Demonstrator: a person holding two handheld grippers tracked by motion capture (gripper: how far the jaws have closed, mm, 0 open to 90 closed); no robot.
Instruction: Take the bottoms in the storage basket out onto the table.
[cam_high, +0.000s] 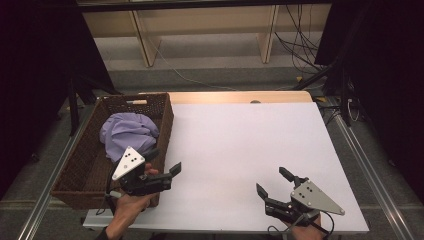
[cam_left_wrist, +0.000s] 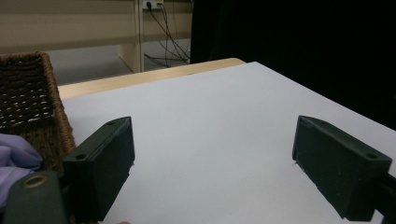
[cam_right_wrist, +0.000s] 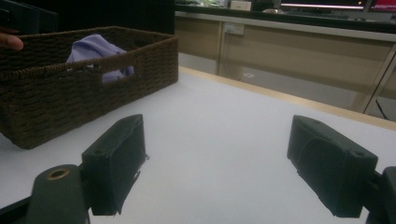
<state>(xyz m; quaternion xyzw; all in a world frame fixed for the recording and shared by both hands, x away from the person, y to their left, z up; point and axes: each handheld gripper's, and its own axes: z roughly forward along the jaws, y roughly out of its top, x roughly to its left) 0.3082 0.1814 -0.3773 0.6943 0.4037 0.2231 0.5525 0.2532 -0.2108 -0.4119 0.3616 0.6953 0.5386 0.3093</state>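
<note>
Your left gripper (cam_high: 162, 172), jaws apart and empty, hovers by the wicker basket's (cam_high: 165, 107) near right rim; the crumpled lilac cloth (cam_high: 127, 132) lies just beyond, inside. Your right gripper (cam_high: 272, 182), also apart, sits well away.

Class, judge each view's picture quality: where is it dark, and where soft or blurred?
High view: white table evenly lit, surroundings black. Left gripper view: near jaws soft, purple cloth blurred at the edge. Right gripper view: dim overall, wicker basket fairly sharp.
</note>
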